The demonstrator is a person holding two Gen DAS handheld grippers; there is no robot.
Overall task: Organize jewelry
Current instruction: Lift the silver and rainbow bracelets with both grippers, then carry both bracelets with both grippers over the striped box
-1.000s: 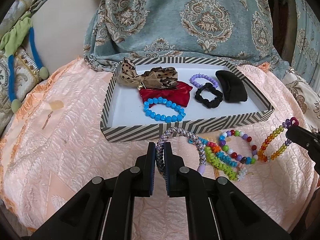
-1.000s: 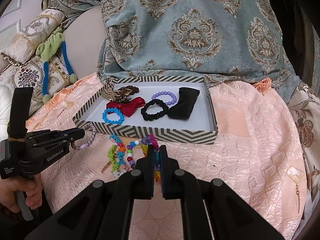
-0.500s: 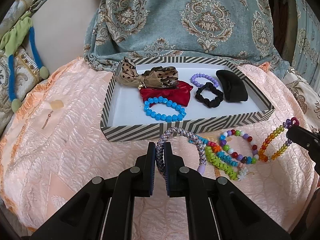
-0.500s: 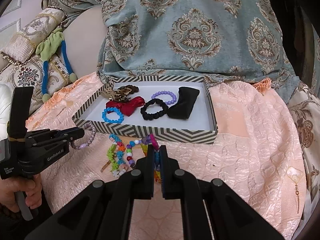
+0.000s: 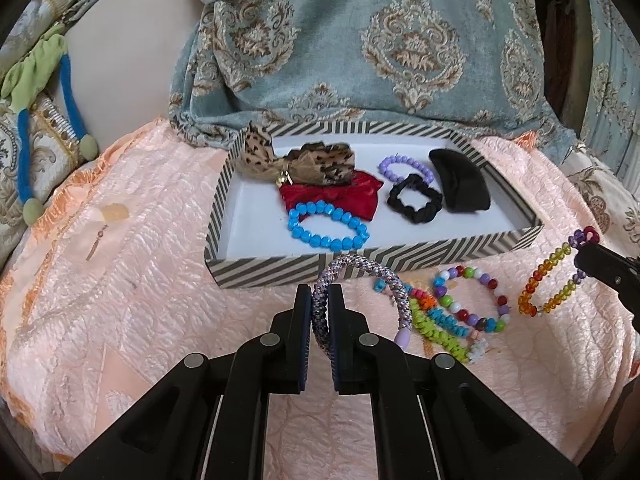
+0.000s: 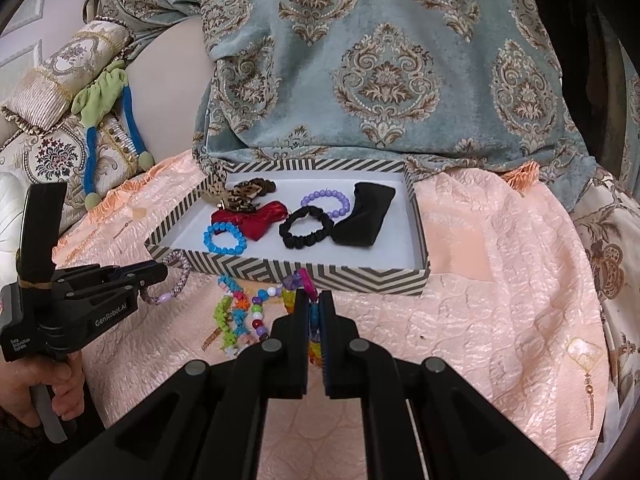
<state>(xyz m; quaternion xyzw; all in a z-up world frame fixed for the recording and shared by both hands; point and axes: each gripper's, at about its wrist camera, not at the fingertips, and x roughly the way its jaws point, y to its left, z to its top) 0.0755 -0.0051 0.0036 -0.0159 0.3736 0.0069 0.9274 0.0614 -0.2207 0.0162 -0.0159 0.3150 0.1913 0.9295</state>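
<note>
Nothing has moved since a second ago. My left gripper (image 5: 319,304) stays clamped on the woven bracelet (image 5: 362,268), my right gripper (image 6: 314,312) on the rainbow bracelet (image 5: 546,276), both just before the striped tray (image 5: 400,258) on the peach cloth (image 5: 120,280).

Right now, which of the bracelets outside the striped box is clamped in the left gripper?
The braided grey-purple cord bracelet, clamped in the left gripper. The right gripper holds the rainbow bead bracelet; the other beaded ones lie loose.
</note>
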